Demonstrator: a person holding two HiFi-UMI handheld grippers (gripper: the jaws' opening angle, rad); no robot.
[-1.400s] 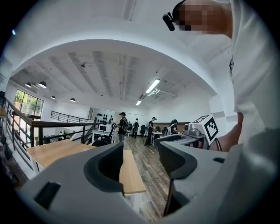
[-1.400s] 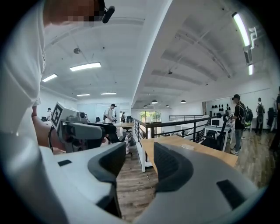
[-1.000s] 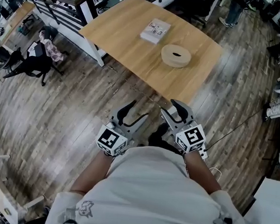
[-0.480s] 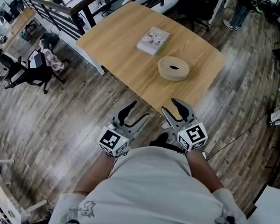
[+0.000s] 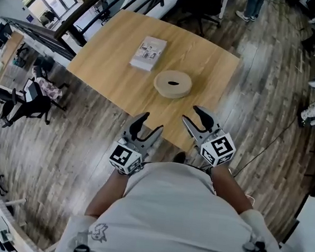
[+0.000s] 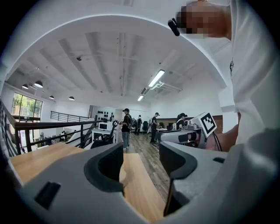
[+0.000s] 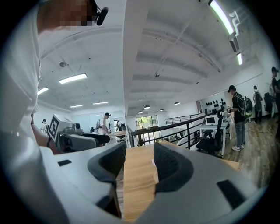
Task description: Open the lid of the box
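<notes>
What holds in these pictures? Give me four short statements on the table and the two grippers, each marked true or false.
1. The round box stands on the wooden table. True.
2. The left gripper is clamped on the round box. False: its jaws stand apart and empty, short of the box.
3. A flat white packet lies on the table, apart from the round box. True.
4. The right gripper holds the flat white packet. False: its jaws are apart with nothing between them, by the table's near edge.
</notes>
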